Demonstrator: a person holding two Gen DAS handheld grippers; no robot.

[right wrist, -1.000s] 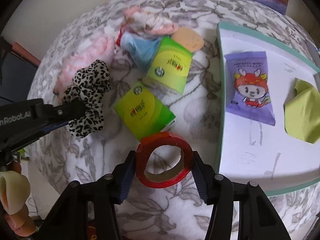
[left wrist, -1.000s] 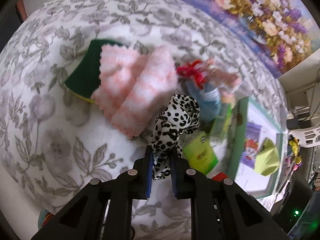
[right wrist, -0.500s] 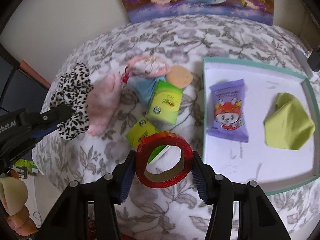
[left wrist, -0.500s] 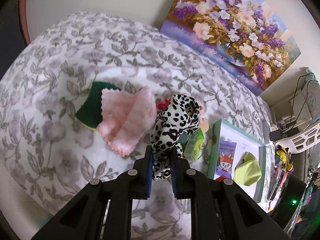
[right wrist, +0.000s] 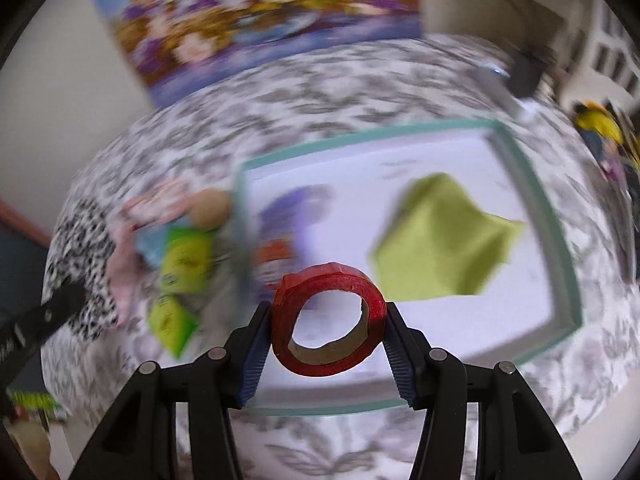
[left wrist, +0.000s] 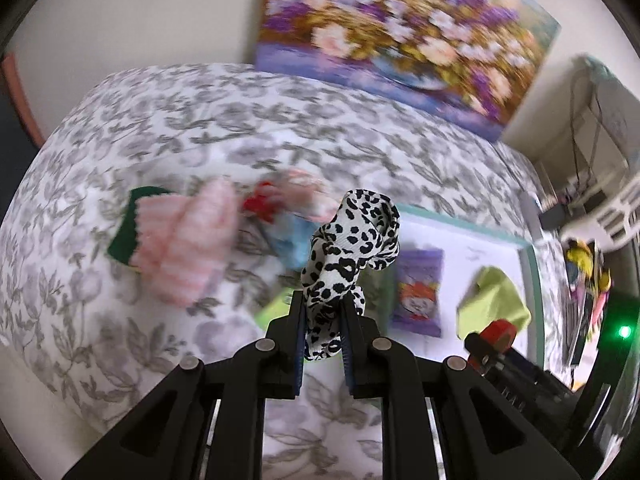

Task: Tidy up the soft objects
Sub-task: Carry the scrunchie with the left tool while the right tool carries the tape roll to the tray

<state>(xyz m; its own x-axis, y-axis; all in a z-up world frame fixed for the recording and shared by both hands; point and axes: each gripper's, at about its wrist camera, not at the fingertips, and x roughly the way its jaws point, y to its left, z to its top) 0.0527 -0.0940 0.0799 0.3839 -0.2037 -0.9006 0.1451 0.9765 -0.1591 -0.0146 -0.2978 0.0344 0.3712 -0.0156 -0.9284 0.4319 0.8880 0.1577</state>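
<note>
My left gripper (left wrist: 323, 328) is shut on a black-and-white leopard-print scrunchie (left wrist: 352, 240), held up above the flowered bedspread. My right gripper (right wrist: 326, 334) is shut on a red tape roll (right wrist: 328, 320), hanging over the near part of a white tray with a teal rim (right wrist: 560, 240). In the tray lie a purple snack packet (right wrist: 280, 240) and a lime-green cloth (right wrist: 440, 240). The tray (left wrist: 528, 256), the packet (left wrist: 418, 292) and the green cloth (left wrist: 494, 304) also show in the left wrist view, right of the scrunchie. A pink striped cloth (left wrist: 184, 244) lies on a dark green item (left wrist: 128, 232) at the left.
Two green tissue packs (right wrist: 180, 280), a blue soft item (left wrist: 292, 240), a red-and-pink bundle (left wrist: 280, 196) and a tan round pad (right wrist: 210, 208) lie left of the tray. A flower painting (left wrist: 400, 40) leans on the wall behind. Clutter stands past the bed's right edge.
Both grippers rose and swung right toward the tray, each keeping its hold. The tape roll now hangs over the tray instead of the bedspread. The view is blurred from motion.
</note>
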